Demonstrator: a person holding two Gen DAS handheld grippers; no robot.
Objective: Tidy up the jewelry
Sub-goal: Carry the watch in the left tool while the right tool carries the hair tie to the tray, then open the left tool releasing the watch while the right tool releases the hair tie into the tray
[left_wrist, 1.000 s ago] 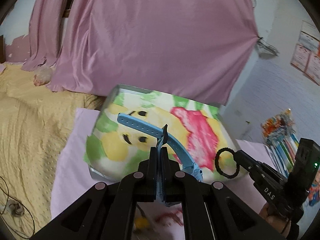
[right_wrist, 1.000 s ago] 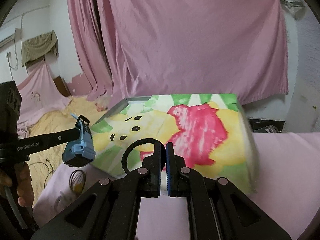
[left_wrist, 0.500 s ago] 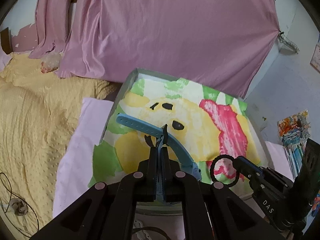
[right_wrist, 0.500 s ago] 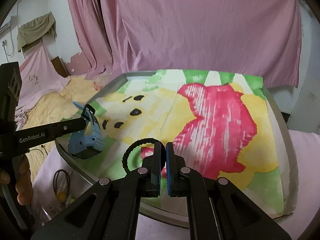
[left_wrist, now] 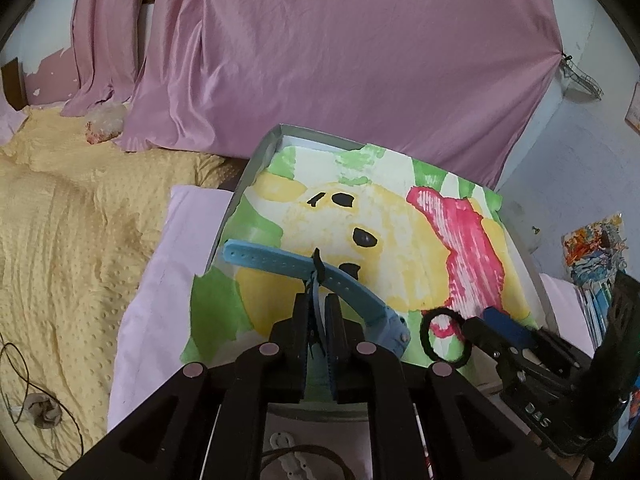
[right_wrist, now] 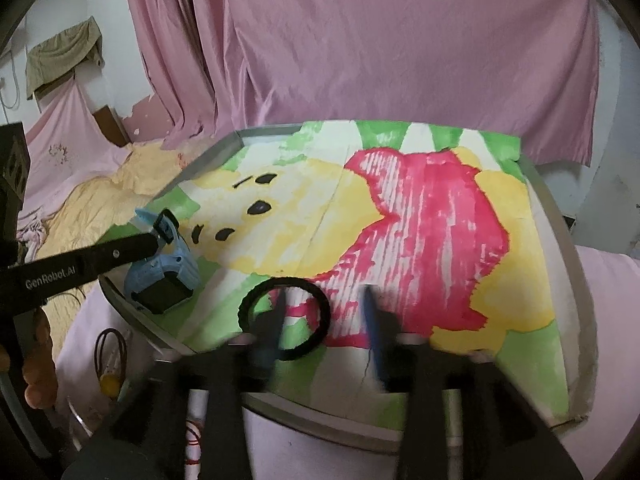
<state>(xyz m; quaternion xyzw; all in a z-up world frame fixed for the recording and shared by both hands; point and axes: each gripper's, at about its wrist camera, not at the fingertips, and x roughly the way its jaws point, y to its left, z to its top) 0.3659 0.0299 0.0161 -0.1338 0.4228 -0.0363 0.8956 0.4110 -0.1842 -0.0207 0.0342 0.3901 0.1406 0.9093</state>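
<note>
A metal tray (left_wrist: 256, 160) lined with a painted yellow, pink and green sheet lies ahead in both views. My left gripper (left_wrist: 318, 308) is shut on the strap of a blue watch (left_wrist: 360, 296), which hangs over the tray's near left corner. The right wrist view shows the same watch (right_wrist: 164, 276) just above the tray rim (right_wrist: 556, 216). My right gripper (right_wrist: 324, 316) is open, its fingers blurred. A black ring (right_wrist: 286, 314) lies on the sheet, looped round the left finger. The left wrist view also shows this ring (left_wrist: 444, 334) at the right gripper (left_wrist: 480, 326).
The tray rests on a pink-covered surface (left_wrist: 160, 280). A yellow bedspread (left_wrist: 60, 240) spreads to the left and pink curtains (left_wrist: 340, 60) hang behind. Small hair ties and cords (right_wrist: 110, 356) lie below the tray's near left edge. Books (left_wrist: 600, 264) stand at the right. A hand (right_wrist: 36, 380) holds the left gripper.
Both grippers have moved forward and down over the tray. The right gripper has gone from shut on the black ring to open. The left gripper still holds the watch.
</note>
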